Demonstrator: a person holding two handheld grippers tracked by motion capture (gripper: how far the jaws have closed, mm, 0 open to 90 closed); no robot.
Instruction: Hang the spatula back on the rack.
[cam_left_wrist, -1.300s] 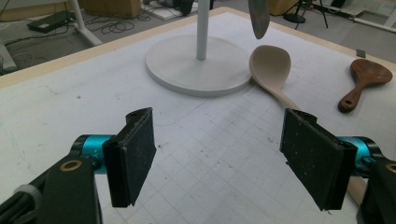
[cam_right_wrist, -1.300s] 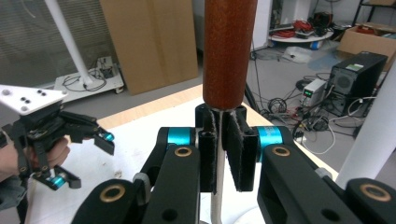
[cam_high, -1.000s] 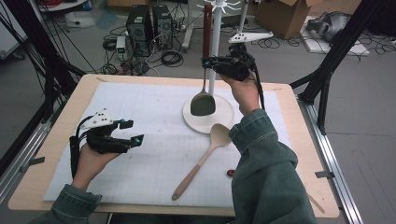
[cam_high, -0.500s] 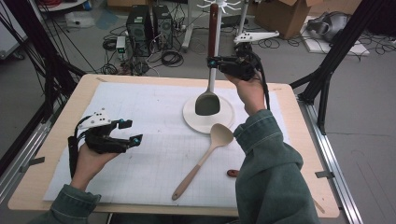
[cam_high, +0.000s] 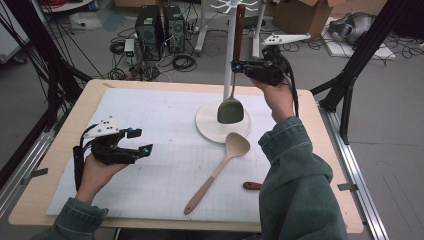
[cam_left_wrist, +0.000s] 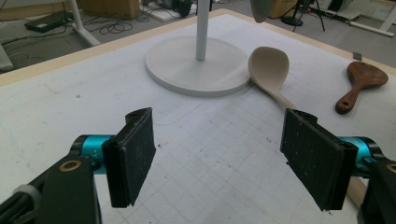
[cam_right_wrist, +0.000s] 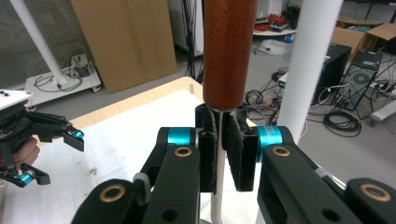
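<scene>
Right gripper (cam_high: 235, 65) clamps spatula (cam_high: 231, 109) by metal shank, hanging beside rack pole (cam_high: 229, 60) above white base (cam_high: 210, 125) (far edge of table). Step: hanging it; next, lift handle to hook. Left gripper (cam_high: 141, 141) wide, empty.

spatula (cam_high: 230, 110) above stand base (cam_high: 209, 126), spoon (cam_high: 218, 164) likely touching

Grey spatula (cam_high: 230, 111) with reddish-brown handle, white stand (cam_high: 210, 123).

My high camera looked forward and down; both close gripper cameras shared its white stand (cam_high: 231, 75) on the surface (cam_high: 165, 85).
</scene>
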